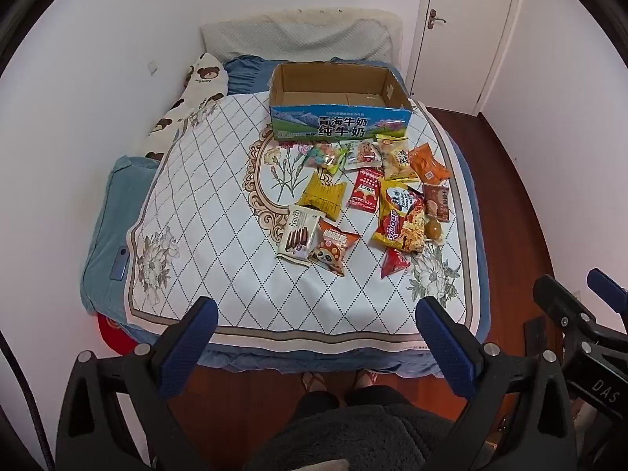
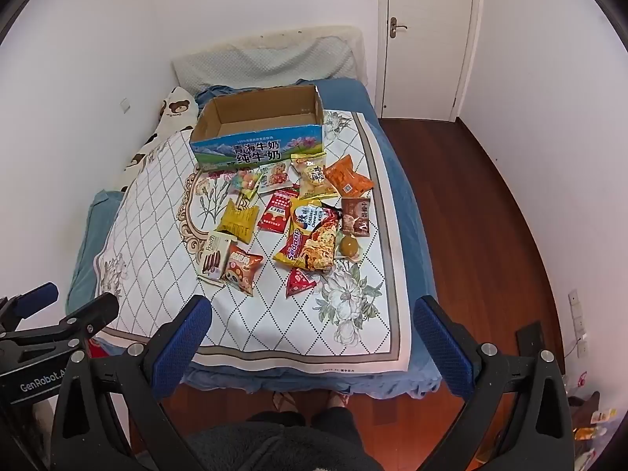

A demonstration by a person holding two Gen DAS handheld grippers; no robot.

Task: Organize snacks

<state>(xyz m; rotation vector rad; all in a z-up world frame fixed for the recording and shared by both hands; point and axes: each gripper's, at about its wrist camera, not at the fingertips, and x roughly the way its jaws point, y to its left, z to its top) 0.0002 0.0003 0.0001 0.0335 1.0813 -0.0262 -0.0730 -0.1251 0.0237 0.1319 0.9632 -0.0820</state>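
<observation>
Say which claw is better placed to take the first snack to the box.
Right, marginally. Both claws are open and off the bed, but the snacks lie toward the right side of the cloth, and the red triangular pack is nearest the right claw.

Scattered snack packets (image 1: pixel 369 200) before empty carton (image 1: pixel 340 123)

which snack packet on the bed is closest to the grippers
The small red triangular packet, lying alone at the near edge of the spread, below the yellow Sedaap noodle bag; every other packet lies farther back.
</observation>
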